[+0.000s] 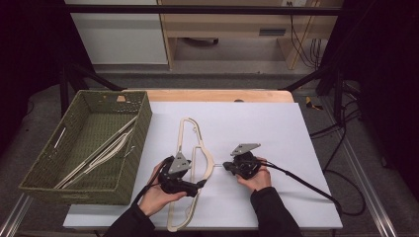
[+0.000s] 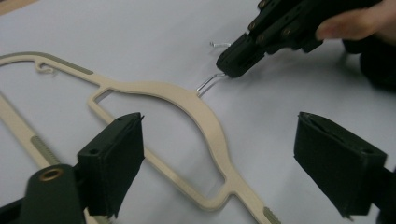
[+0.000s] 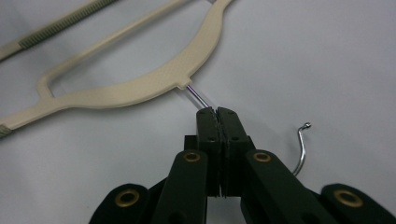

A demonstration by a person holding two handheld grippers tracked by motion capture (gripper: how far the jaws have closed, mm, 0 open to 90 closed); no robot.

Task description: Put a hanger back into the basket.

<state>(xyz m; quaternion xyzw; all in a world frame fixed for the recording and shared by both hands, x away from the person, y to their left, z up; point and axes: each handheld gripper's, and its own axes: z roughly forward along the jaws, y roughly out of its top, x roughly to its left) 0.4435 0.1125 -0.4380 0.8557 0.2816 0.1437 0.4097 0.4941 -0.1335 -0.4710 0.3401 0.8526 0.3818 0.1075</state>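
Observation:
A cream plastic hanger (image 1: 181,138) lies flat on the white sheet (image 1: 262,123), its metal hook (image 3: 198,98) pointing right. My right gripper (image 1: 226,166) is shut on the hook's wire; the right gripper view shows the jaws (image 3: 216,112) pressed together on it just off the hanger's neck, with the hook's curled end (image 3: 302,149) sticking out beside them. My left gripper (image 1: 201,182) hovers over the hanger's curved shoulder (image 2: 205,112) with its jaws wide open and nothing pinched. In the left gripper view the right gripper (image 2: 233,63) grips the hook beyond.
A green woven basket (image 1: 133,163) stands at the table's left, with several cream hangers (image 1: 104,153) inside. The table's wooden far edge (image 1: 217,95) shows behind the sheet. Cables trail off to the right.

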